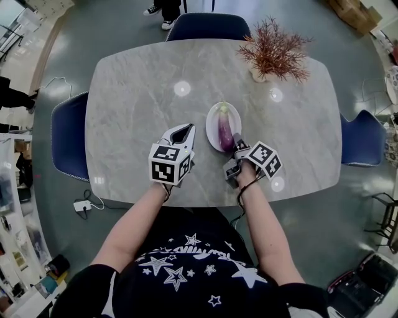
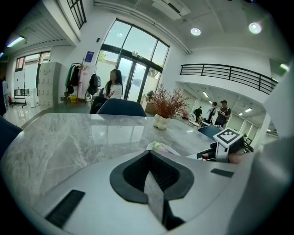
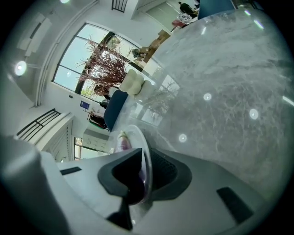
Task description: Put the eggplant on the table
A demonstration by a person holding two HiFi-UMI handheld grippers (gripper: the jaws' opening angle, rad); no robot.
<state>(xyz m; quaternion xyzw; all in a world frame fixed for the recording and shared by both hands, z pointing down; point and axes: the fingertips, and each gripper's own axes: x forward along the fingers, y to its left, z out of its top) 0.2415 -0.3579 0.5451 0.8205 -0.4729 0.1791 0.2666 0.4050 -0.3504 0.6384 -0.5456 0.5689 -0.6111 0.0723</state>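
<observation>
Eggplant point(image 1: 224, 127): lies lengthwise on white plate point(image 1: 210, 135), mid-table; pale stem end away from the person, dark purple end twd them; not on the table top yet
R gripper point(image 1: 235, 150): at plate's near edge, turned on its side so one jaw is over the other; jaws closed in on eggplant's dark end, which sits in the hollow betw the pads
In the way: plate rim runs thru the same jaw gap, just beside the eggplant, so rim & veg are both betw the jaws; can't tell if lower jaw touches the rim
L gripper point(image 1: 183, 132): low over table point(image 1: 130, 93), just left of plate, not touching it; jaws tog at the tips, nothing betw them
Table top: grey marble look, rounded corners, ceiling-light reflections on it
Plant point(image 1: 273, 49): dried reddish branches in small white vase point(image 1: 260, 74), far R part of table, well apart from plate
Chairs: dark blue; one at L side point(image 1: 68, 133), one at far side point(image 1: 208, 26), one at R side point(image 1: 360, 136)
Floor: white power strip point(image 1: 83, 205) w/ cable, near L chair
People: shoes point(image 1: 160, 11) beyond the far chair; L gripper view shows a seated person point(image 2: 112, 87) behind that chair, a few more standing far back R
</observation>
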